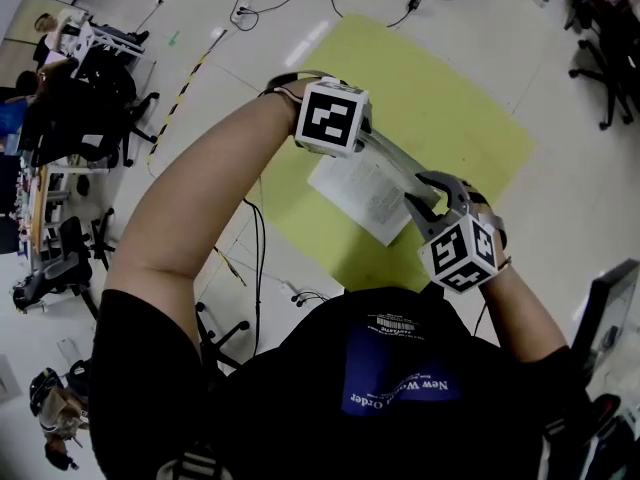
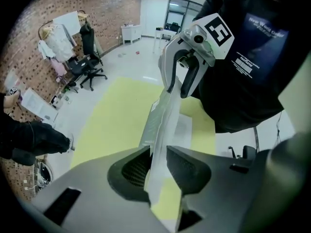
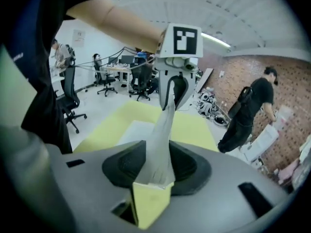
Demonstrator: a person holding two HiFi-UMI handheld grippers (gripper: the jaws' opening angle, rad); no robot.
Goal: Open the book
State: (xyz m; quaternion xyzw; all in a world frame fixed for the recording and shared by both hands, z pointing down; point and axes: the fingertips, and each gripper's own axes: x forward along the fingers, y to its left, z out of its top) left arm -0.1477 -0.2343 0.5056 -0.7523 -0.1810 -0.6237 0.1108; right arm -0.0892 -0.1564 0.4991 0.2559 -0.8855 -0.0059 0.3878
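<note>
The book [image 1: 365, 196] lies on a yellow mat [image 1: 440, 98] on the floor, white pages showing. A thin sheaf of its pages [image 1: 392, 156] stands lifted on edge, stretched between both grippers. My left gripper [image 2: 158, 165] is shut on one end of the sheaf [image 2: 163, 125], its marker cube [image 1: 331, 117] at the top in the head view. My right gripper [image 3: 154, 165] is shut on the other end [image 3: 160, 135], nearer my body. Each gripper sees the other across the sheaf: the right gripper [image 2: 187, 79] and the left gripper [image 3: 173, 89].
Cables [image 1: 255, 268] run over the white floor left of the mat. Office chairs [image 1: 95, 98] and desks stand at the left, another chair [image 1: 605, 63] at the far right. A person in black [image 3: 250, 108] stands by the brick wall.
</note>
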